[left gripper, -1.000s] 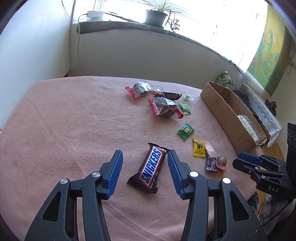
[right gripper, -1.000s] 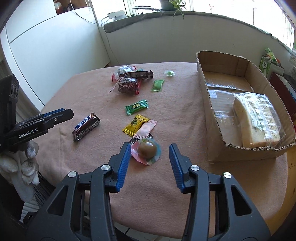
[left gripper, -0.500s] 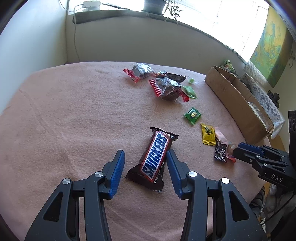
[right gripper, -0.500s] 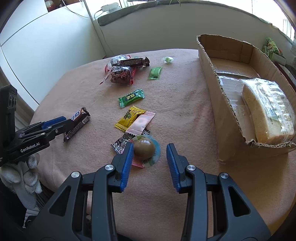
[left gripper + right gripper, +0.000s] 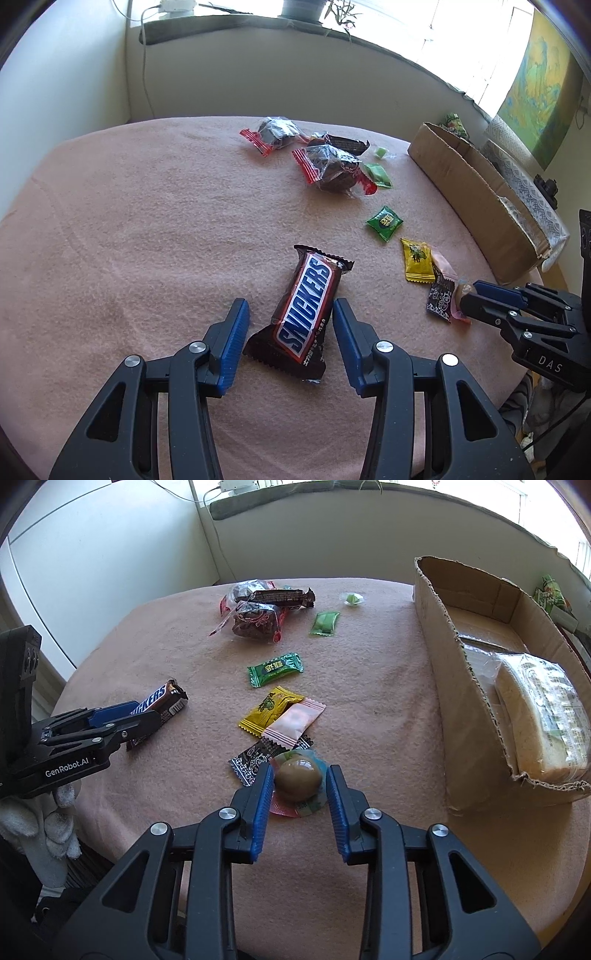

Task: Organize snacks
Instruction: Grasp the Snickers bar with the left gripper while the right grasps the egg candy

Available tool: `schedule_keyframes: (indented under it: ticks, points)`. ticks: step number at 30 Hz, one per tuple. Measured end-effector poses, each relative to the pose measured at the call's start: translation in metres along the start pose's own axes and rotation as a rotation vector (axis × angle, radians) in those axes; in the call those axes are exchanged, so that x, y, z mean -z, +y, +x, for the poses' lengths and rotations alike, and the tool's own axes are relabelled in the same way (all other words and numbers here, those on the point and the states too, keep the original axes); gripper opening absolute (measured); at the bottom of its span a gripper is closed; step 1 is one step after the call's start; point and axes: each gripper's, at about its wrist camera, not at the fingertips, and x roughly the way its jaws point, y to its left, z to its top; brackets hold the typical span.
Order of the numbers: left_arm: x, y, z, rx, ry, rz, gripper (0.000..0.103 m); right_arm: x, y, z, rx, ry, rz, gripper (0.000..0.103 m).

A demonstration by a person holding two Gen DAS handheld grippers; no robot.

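Both grippers have dropped: left gripper [image 5: 291, 319] gapes astride Snickers bar [image 5: 306, 311]; right gripper [image 5: 300, 783] is closing around round candy [image 5: 297, 780], cardboard box [image 5: 441, 672] at two o'clock.

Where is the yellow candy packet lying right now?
In the right wrist view, the yellow candy packet lies mid-table on the pink cloth, partly under a pale pink packet, just below the green packet.

Bright daylight comes in from the window [image 5: 424, 33] at the back, and it glares so white there that nothing shows through. The pink tablecloth [image 5: 147, 229] is well lit, with soft small shadows. Both pictures are sharp. The edges bend round and the corners go dark.
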Motion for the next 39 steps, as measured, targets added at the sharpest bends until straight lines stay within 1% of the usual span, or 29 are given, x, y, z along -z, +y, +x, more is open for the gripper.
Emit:
schedule_keyframes:
  ticks: [5, 7, 10, 11, 20, 29, 34, 36, 39]
  points:
    - [-0.002, 0.0, 0.003, 0.004, -0.004, -0.003, 0.045, -0.001, 0.006, 0.001, 0.008, 0.004, -0.033, 0.029]
    - [-0.002, 0.0, 0.003, 0.006, -0.006, -0.002, 0.042, -0.001, 0.006, 0.001, 0.007, 0.004, -0.035, 0.028]
    - [-0.002, -0.001, 0.003, 0.001, -0.012, -0.002, 0.028, -0.002, 0.004, 0.0, -0.001, 0.004, -0.032, 0.028]
    - [-0.001, -0.001, 0.003, 0.0, -0.012, -0.005, 0.027, -0.002, 0.004, 0.0, -0.002, 0.003, -0.031, 0.028]
    - [-0.001, 0.001, 0.001, 0.008, -0.014, -0.03, 0.027, -0.002, 0.004, -0.005, -0.026, -0.01, -0.022, 0.028]
    - [-0.002, 0.001, -0.006, 0.016, -0.025, -0.04, 0.027, -0.008, 0.004, -0.014, -0.027, -0.031, -0.023, 0.027]
    - [-0.009, -0.006, -0.013, 0.033, -0.048, -0.038, 0.027, -0.015, 0.002, -0.029, -0.029, -0.07, -0.027, 0.027]
    - [-0.013, -0.012, -0.015, 0.045, -0.058, -0.031, 0.027, -0.02, -0.001, -0.035, -0.017, -0.087, -0.036, 0.027]
    - [-0.02, -0.024, -0.017, 0.064, -0.074, -0.014, 0.027, -0.029, -0.01, -0.044, -0.02, -0.112, -0.023, 0.027]
